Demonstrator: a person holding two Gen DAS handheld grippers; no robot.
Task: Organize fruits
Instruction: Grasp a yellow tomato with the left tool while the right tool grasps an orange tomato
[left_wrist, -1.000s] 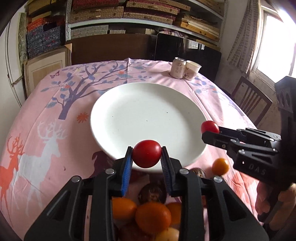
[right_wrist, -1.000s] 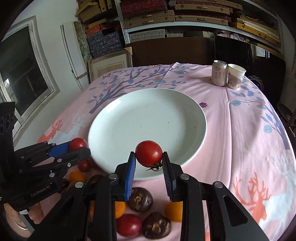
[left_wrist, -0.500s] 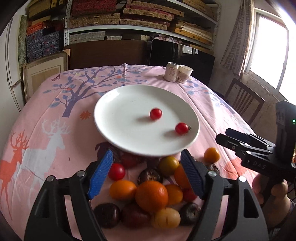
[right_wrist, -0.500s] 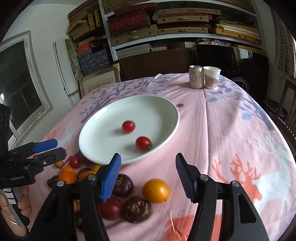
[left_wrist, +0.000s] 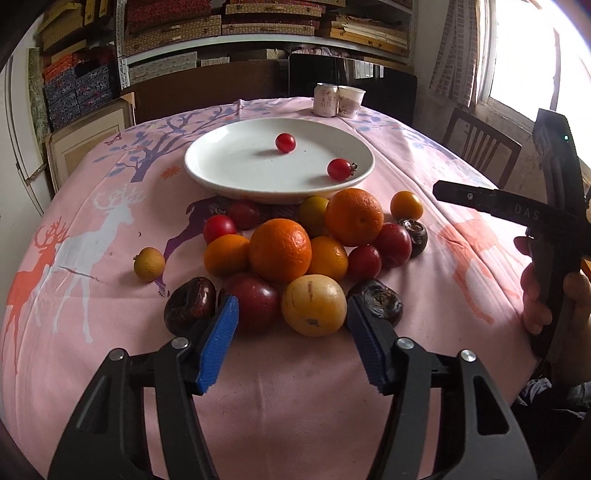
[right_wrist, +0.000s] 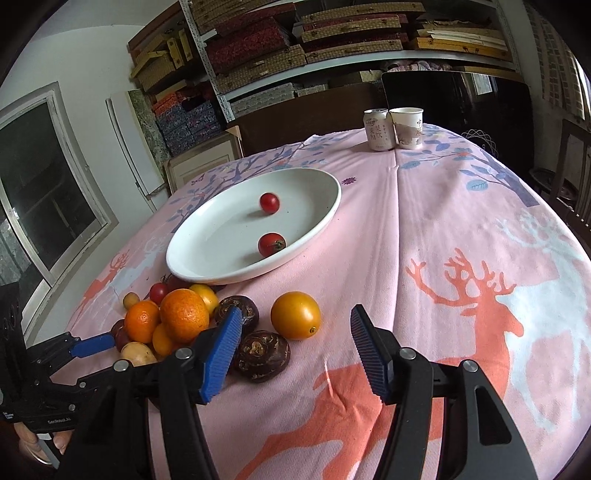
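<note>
Pink deer cloth is covering the table (left_wrist: 110, 332), two cherry tomatoes (left_wrist: 285, 142) are sitting on the white plate (left_wrist: 229, 173), and the left gripper (left_wrist: 291, 332), half open and closing on nothing, and the half-open, empty right gripper (right_wrist: 295, 345) are looking ready to pick from the fruit pile (left_wrist: 280, 251).

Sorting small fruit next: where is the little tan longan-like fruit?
Left wrist view: the small tan fruit lies alone on the tablecloth, left of the fruit pile.
</note>
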